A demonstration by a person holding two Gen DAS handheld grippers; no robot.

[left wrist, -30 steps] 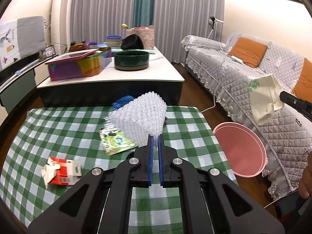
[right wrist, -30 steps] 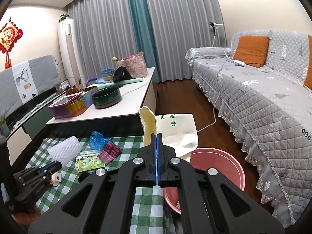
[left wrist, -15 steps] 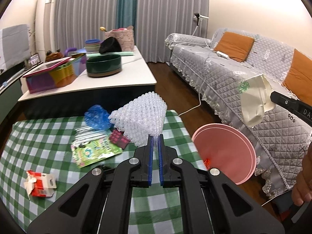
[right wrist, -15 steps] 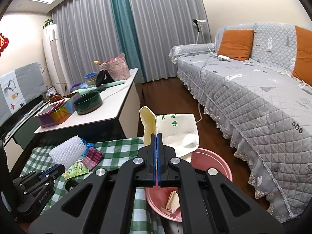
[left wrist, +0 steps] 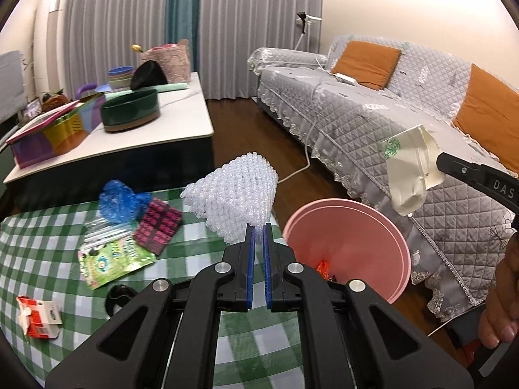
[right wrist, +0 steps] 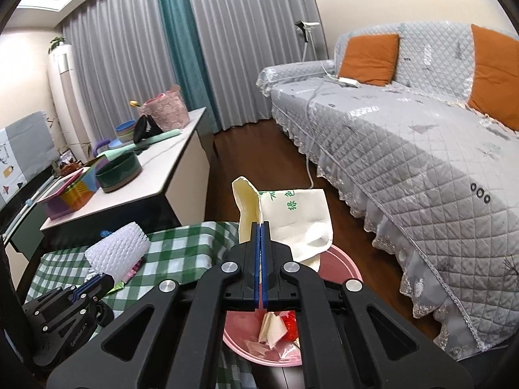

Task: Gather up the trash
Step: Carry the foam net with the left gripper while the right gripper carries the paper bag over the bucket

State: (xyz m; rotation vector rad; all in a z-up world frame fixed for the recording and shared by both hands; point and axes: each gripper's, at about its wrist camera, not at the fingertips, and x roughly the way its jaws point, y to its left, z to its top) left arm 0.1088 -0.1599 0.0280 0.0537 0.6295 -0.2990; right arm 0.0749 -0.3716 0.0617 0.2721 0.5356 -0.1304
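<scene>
My left gripper [left wrist: 258, 227] is shut on a folded sheet of clear bubble wrap [left wrist: 236, 194], held up over the right edge of the green checked table [left wrist: 194, 253]. My right gripper [right wrist: 260, 227] is shut on a cream paper packet with green print [right wrist: 292, 220], which hangs above the pink bin [right wrist: 343, 262]. That bin [left wrist: 350, 246] stands on the floor beside the table and holds several scraps, one red [right wrist: 290, 324]. On the table lie a blue wrapper [left wrist: 120, 201], a pink-and-black pack [left wrist: 157, 227], a green pouch [left wrist: 113, 256] and a red-and-white carton [left wrist: 39, 316].
A grey quilted sofa [right wrist: 421, 149] with orange cushions runs along the right. A white low table [left wrist: 129, 133] behind carries a green bowl [left wrist: 129, 110], a coloured box and a pink basket. A white cable [left wrist: 298, 168] trails over the wooden floor. A hand [left wrist: 499, 298] shows at right.
Both grippers moved right toward the pink bin, each keeping its grip. The bin now sits closer and larger in both views, and its contents show under the packet.
</scene>
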